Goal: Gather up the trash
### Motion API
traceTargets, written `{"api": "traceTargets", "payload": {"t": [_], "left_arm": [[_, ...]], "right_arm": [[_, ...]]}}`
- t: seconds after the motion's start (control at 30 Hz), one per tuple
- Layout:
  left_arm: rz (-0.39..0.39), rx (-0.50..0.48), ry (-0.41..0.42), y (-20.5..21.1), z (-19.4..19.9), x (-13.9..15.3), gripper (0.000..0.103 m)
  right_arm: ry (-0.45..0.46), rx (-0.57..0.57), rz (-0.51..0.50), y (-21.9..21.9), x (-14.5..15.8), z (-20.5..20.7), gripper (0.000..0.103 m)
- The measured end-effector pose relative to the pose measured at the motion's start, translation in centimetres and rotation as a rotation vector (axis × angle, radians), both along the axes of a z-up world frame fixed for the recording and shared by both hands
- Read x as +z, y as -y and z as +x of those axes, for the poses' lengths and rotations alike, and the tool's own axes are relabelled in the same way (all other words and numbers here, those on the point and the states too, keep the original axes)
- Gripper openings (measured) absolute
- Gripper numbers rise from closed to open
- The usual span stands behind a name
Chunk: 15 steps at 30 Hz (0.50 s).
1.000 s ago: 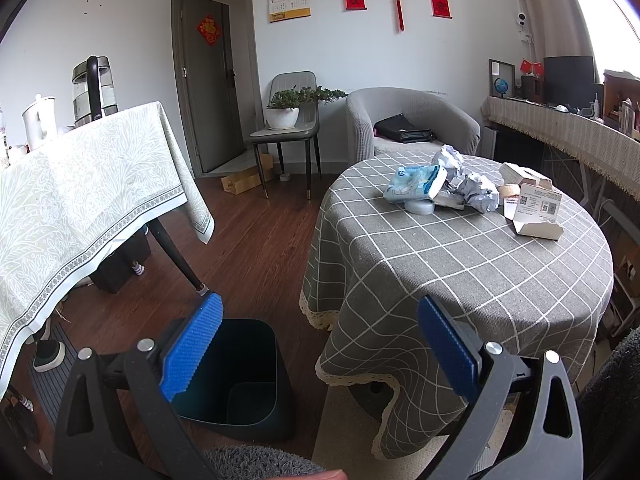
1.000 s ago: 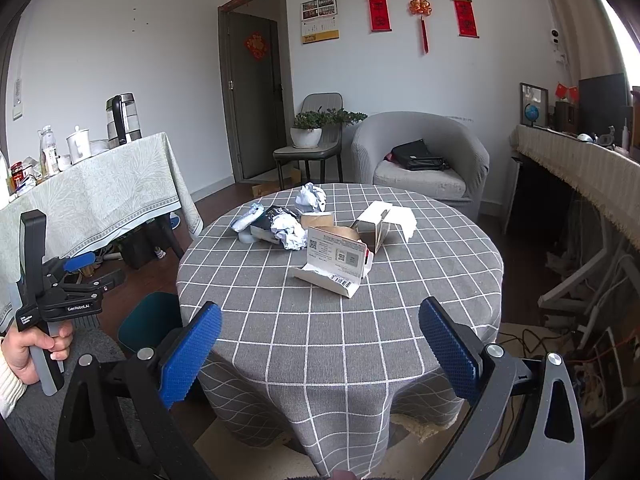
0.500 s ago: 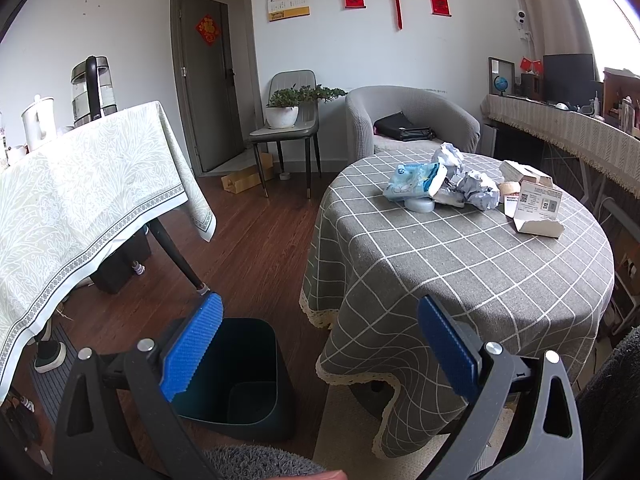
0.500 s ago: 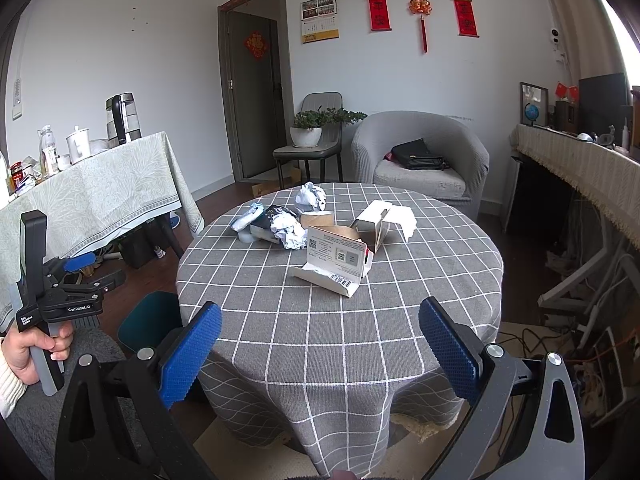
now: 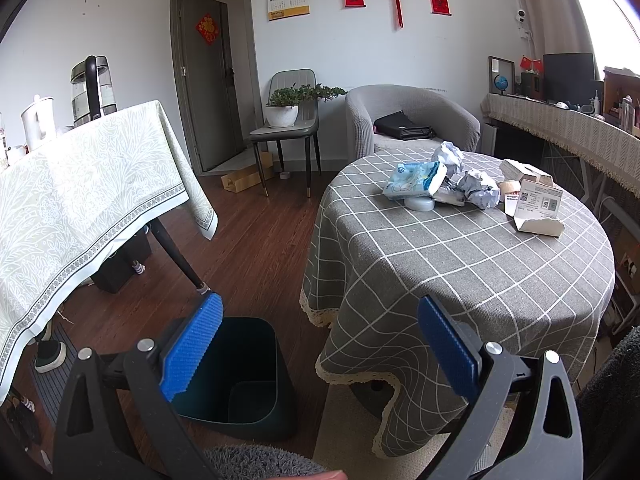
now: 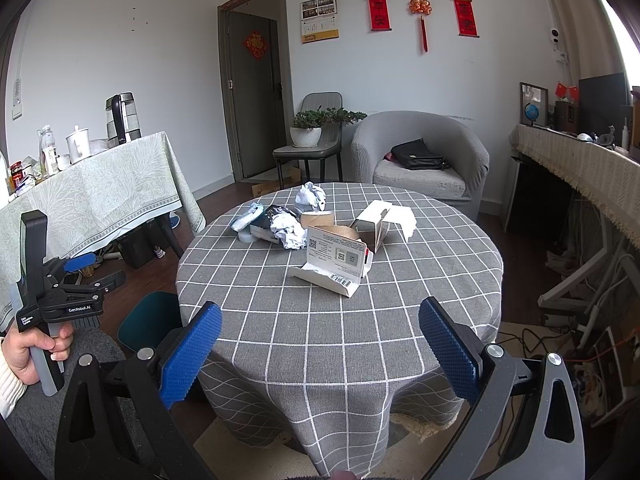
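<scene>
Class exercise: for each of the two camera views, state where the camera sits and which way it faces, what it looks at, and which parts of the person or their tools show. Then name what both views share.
Left wrist: sits on the left gripper, held low beside the round table, facing the dark bin on the floor; only its open blue fingers show.
Right wrist: sits on the right gripper, facing across the tabletop at the open carton; its open fingers and the left hand show.
Shared: table, crumpled paper, bin, armchair.

armchair (image 6: 420, 160) with black bag (image 6: 418, 155) | potted plant (image 6: 308, 130) on chair (image 6: 316, 128) | kettle (image 5: 90, 88)
</scene>
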State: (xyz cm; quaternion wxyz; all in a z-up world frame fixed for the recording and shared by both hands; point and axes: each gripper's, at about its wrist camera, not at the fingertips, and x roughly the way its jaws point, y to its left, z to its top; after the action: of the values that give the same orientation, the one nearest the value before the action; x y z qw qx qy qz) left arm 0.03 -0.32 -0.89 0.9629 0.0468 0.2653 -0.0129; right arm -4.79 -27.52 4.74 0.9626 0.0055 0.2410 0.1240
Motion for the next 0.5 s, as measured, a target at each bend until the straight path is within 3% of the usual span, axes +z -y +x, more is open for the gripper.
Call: {"api": "traceTargets", "payload": {"t": [0.5], "left_arm": [[0.001,0.000,-0.002,0.00,0.04,0.03,0.100]], "right_arm": [[-0.001,-0.002,0.000,-0.07,-0.15,0.12,0.100]]}}
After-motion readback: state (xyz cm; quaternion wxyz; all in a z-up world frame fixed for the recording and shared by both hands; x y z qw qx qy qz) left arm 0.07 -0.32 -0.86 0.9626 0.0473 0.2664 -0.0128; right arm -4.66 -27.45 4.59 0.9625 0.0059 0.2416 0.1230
